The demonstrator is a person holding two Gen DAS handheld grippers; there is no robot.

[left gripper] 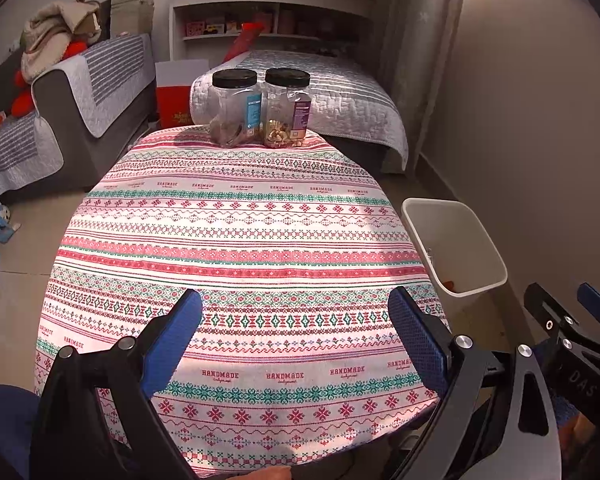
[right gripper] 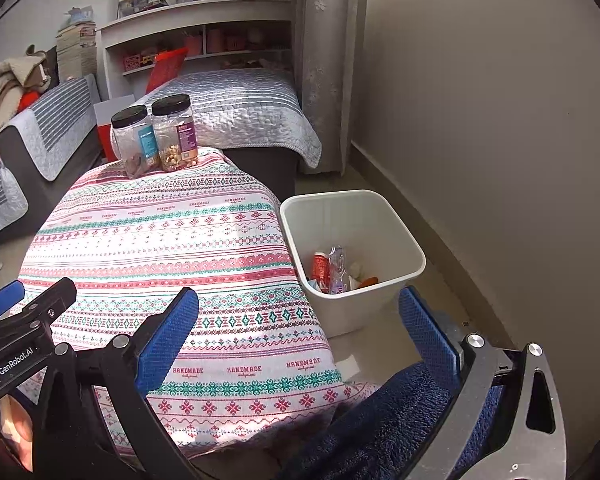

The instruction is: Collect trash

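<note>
Left gripper (left gripper: 296, 336): lower middle of the left wrist view, over the near part of the table; blue textured pads spread wide apart with nothing between them; its black frame also shows at the lower left of the right wrist view
Tablecloth (left gripper: 236, 240): centre of both views, striped in red, green and white knit-style patterns with "HANDMADE" printed in rows; sunlight falls across it
Left jar (left gripper: 235, 108): upper middle of the left wrist view, at the far edge of the table; clear plastic, black lid, blue label, brownish contents at the bottom
Right jar (left gripper: 287, 108): just beside the first jar, on its right; clear plastic, black lid, purple label, pale golden pieces at the bottom
Right gripper (right gripper: 300, 332): lower middle of the right wrist view, jaws wide apart and holding nothing; the left pad lies over the tablecloth, the right pad near the bin's front corner
Bin (right gripper: 414, 258): right of centre in the right wrist view, on the floor just beside the table's right edge; off-white, square with rounded corners, open top, tapering downward
Trash (right gripper: 334, 268): inside the bin at the bottom; a red wrapper or can, crumpled clear plastic, a whitish scrap and an orange piece, heaped together
Wall (right gripper: 500, 120): plain beige, filling the right side of the frame
</note>
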